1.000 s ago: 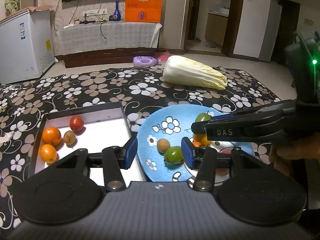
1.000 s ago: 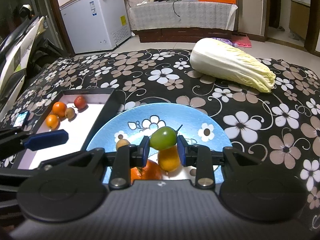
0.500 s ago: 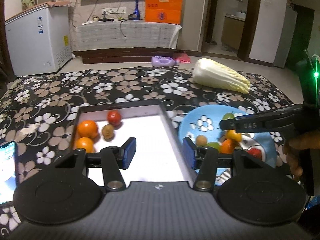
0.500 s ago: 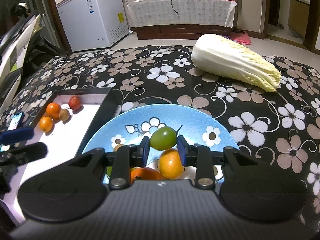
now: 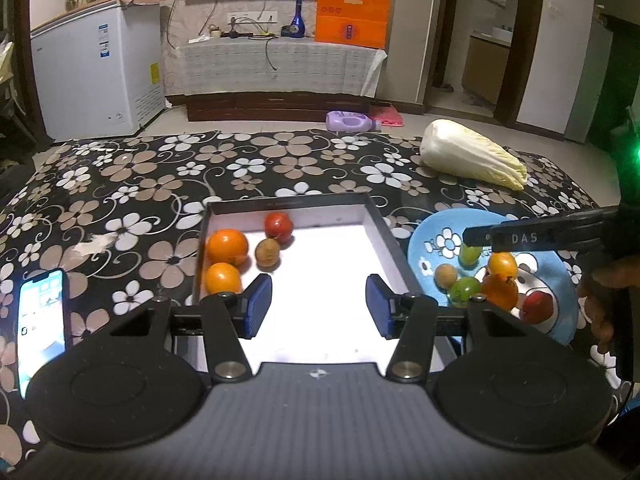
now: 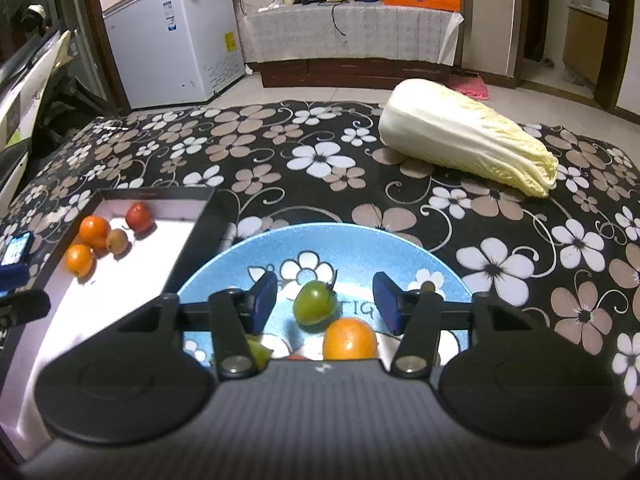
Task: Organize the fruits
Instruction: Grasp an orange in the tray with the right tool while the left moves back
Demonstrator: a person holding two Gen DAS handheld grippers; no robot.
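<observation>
right gripper (image 6: 324,306) jaws just spread, pads clear of green tomato (image 6: 314,302) resting on blue plate (image 6: 400,248). left gripper (image 5: 319,306) spread, empty, above white tray (image 5: 376,216) holding oranges (image 5: 227,247).

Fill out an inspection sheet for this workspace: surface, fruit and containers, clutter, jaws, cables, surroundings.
Surface: floral cloth, black with pale flowers.
Job's things: white tray holds two oranges, a red fruit and a brown fruit; blue plate holds mixed fruit, among them a green tomato.
Clutter: napa cabbage; phone, screen lit.
Grippers: left gripper open, empty, over the tray; right gripper jaws have just been opening, the green tomato between them, untouched.
Cables: wires on the far counter only.
Surroundings: chest freezer, orange box, blue bottle.
</observation>
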